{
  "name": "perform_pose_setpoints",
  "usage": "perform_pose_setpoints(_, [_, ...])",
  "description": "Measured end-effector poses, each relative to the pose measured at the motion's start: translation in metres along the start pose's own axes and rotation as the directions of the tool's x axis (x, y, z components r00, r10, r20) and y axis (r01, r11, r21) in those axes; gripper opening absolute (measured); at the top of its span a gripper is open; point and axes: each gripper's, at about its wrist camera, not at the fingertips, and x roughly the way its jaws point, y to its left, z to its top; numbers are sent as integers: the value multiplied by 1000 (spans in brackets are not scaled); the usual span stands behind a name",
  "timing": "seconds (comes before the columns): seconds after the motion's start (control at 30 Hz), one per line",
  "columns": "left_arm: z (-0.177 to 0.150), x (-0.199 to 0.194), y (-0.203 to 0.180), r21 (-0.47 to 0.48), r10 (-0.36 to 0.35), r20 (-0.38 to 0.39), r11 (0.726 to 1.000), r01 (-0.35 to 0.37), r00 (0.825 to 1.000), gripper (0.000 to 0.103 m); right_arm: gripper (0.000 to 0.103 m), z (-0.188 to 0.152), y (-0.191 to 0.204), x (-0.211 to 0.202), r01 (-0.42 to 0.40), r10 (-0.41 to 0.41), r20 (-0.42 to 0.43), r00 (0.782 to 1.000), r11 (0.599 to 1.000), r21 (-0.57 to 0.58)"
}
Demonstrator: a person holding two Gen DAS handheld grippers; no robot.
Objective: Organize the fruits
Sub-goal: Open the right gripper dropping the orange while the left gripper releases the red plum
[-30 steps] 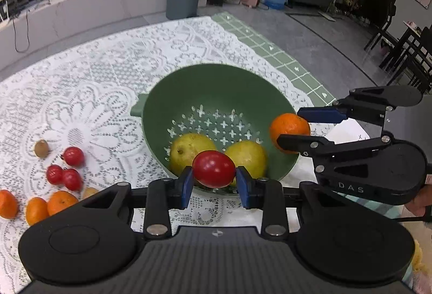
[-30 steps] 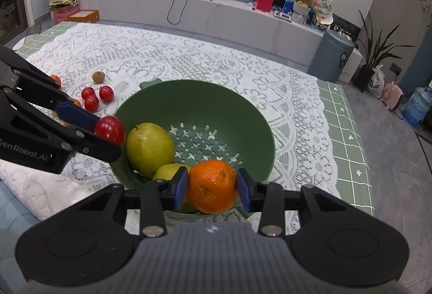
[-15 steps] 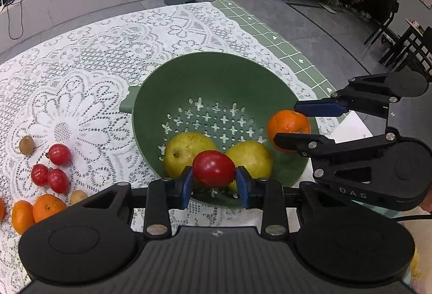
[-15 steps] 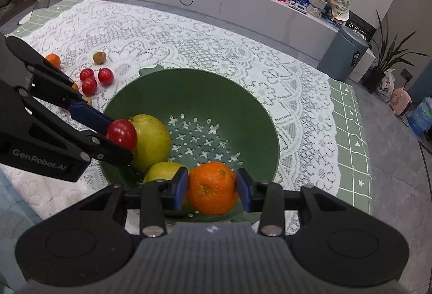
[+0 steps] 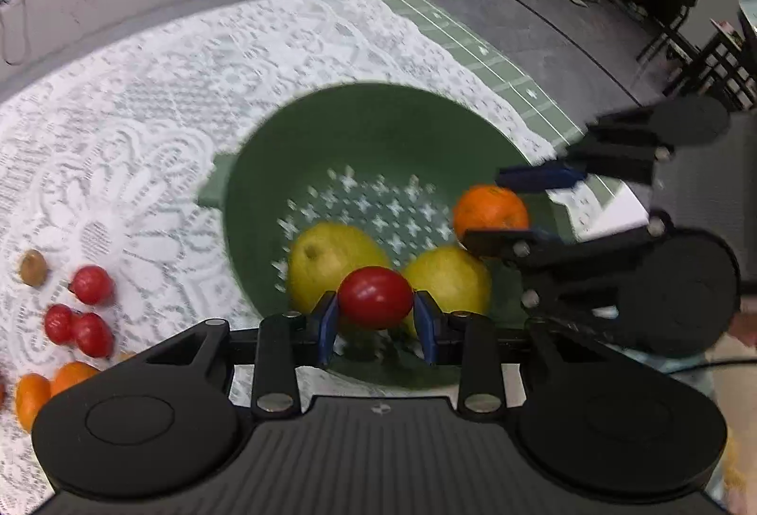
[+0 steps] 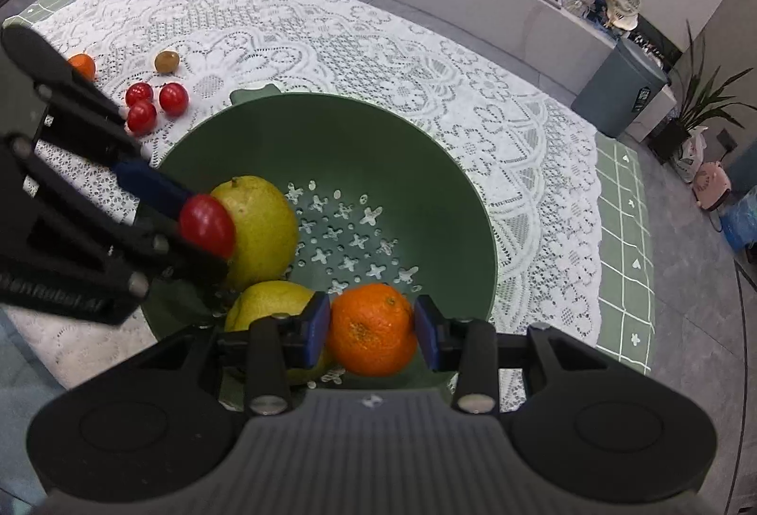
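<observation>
Both grippers have come lower over the bowl (image 6: 426, 165) since the earlier frame, and it now looks bigger. On the lace cloth (image 6: 331, 28) the green bowl fills the centre; 2 pears (image 6: 260, 231) lie at its lower left. Right gripper (image 6: 371, 333) is closed on an orange (image 6: 371, 328), bottom centre. Left gripper (image 5: 376, 307) is closed on a tomato (image 5: 376, 297), bottom centre of its view. 3 tomatoes (image 6: 154, 103) lie on the cloth, upper left.
</observation>
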Motion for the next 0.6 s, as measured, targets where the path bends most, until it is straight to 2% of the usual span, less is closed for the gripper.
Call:
perform_pose_setpoints(0.07, [-3, 2, -2, 4, -16, -20, 1000, 17, 1000, 38, 37, 2, -2, 3, 1, -2, -24, 1000, 1000, -17])
perform_pose_setpoints(0.13, [-5, 6, -3, 11, -4, -41, 1000, 4, 999, 38, 37, 2, -3, 7, 7, -9, -43, 999, 999, -35])
perform_pose_setpoints(0.4, [-2, 11, -10, 51, 16, -73, 999, -13, 997, 39, 37, 5, -2, 23, -25, 17, -104, 994, 997, -77])
perform_pose_setpoints(0.6, [-1, 13, -9, 51, 36, -75, 998, -33, 997, 39, 37, 9, -4, 27, -26, 17, -118, 993, 996, -81])
